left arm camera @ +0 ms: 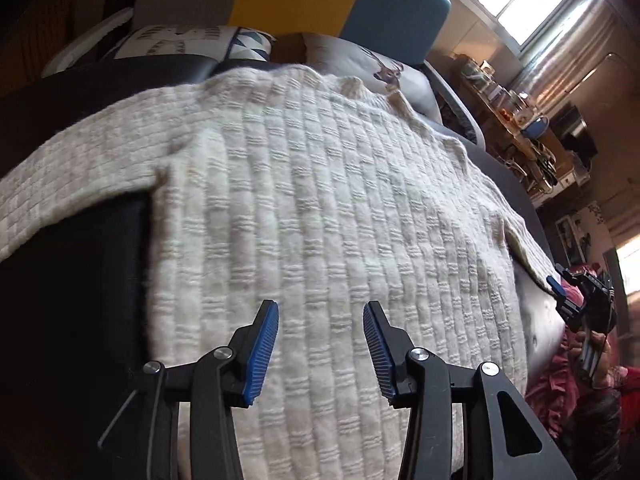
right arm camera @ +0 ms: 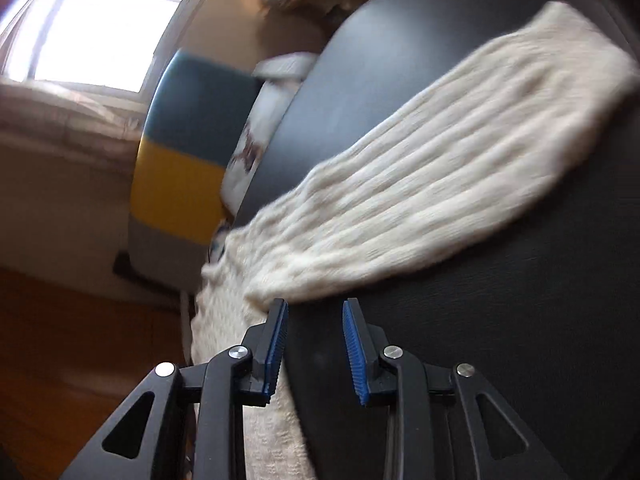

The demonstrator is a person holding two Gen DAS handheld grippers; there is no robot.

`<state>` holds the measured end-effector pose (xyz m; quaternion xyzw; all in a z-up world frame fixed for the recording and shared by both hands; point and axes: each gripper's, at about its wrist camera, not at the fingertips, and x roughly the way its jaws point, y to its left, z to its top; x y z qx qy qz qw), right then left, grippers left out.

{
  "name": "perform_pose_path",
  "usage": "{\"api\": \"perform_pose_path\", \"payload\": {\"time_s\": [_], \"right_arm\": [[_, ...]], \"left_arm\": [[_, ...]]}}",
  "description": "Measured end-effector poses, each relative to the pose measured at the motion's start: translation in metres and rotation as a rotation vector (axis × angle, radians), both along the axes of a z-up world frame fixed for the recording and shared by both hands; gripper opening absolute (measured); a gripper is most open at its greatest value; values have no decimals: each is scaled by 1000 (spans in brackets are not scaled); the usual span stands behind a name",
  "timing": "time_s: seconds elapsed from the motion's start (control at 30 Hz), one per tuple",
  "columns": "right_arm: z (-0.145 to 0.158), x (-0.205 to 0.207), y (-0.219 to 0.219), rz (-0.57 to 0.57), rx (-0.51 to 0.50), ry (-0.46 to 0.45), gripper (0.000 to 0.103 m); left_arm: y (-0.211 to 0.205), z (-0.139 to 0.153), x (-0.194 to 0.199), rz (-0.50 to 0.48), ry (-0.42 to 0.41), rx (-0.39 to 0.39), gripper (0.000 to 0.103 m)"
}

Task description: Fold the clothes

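Cream knit sweater (left arm camera: 304, 184) spread flat on dark bed cover (right arm camera: 500, 300) — left gripper (left arm camera: 320, 320) above hem, right gripper (right arm camera: 315, 316) beside sleeve (right arm camera: 420, 184); both fingers apart, empty.

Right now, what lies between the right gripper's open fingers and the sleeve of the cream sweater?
In the right wrist view, only bare dark surface separates the right gripper from the sweater sleeve; its left finger nearly meets the knit.

My left gripper (left arm camera: 321, 346) hangs spread over the near part of the sweater (left arm camera: 304, 200), which lies flat on the bed (left arm camera: 60, 280). Pillows (left arm camera: 192, 42) sit far behind it, my right gripper (left arm camera: 576, 296) off right.
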<state>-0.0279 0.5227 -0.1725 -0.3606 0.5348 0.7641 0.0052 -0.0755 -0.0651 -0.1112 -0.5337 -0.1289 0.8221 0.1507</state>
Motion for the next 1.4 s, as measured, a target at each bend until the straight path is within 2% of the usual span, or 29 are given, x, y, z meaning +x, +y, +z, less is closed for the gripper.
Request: {"api": "perform_pose_path", "payload": {"time_s": [0.07,0.13,0.17,0.27,0.43,0.6,0.67,0.77,0.87,0.93,1.0,1.03,1.1,1.17,1.23,1.27,1.33,1.4], "right_arm": [[-4,33,44,-159,-42,1,31],[-8,56,75,-280,-74,-9,31],[-9,62,84,-316,-74,-14,31],[-3,58,93,-322,-22,-36,31],[24,-11,65,-75,161,-44,31],[42,-95,8,216,369,-87,31],[40,-119,-10,307,448,-121,31],[30,-130,-26,393,577,-190,31],[12,-134,-20,391,693,-299,31],[9,-121,-4,358,652,-290,25],[6,-109,12,324,612,-280,15],[5,-103,15,320,600,-272,14],[3,-92,21,312,578,-254,13],[5,-91,22,306,567,-257,13],[13,-96,14,314,616,-274,20],[20,-102,5,318,673,-270,24],[39,-117,-19,363,742,-187,28],[57,-139,-56,453,730,-71,28]], "left_arm": [[22,-4,-8,-40,-19,27,45],[45,-5,-16,-77,-8,16,45],[56,-4,-20,-98,3,8,46],[86,0,-40,-155,29,-5,48],[133,10,-91,-217,68,-24,51],[185,15,-149,-292,141,-77,51],[206,15,-172,-322,171,-102,51],[231,7,-210,-336,171,-114,51],[255,-9,-243,-344,150,-145,51],[269,-23,-260,-347,131,-168,51],[281,-33,-265,-346,154,-197,53],[286,-38,-267,-345,166,-211,60],[296,-42,-264,-362,194,-246,67],[302,-41,-253,-392,223,-280,67],[281,-30,-246,-379,224,-217,67],[270,-25,-242,-373,224,-186,67],[241,-13,-237,-341,235,-150,67],[202,-1,-237,-282,253,-143,67]]}}
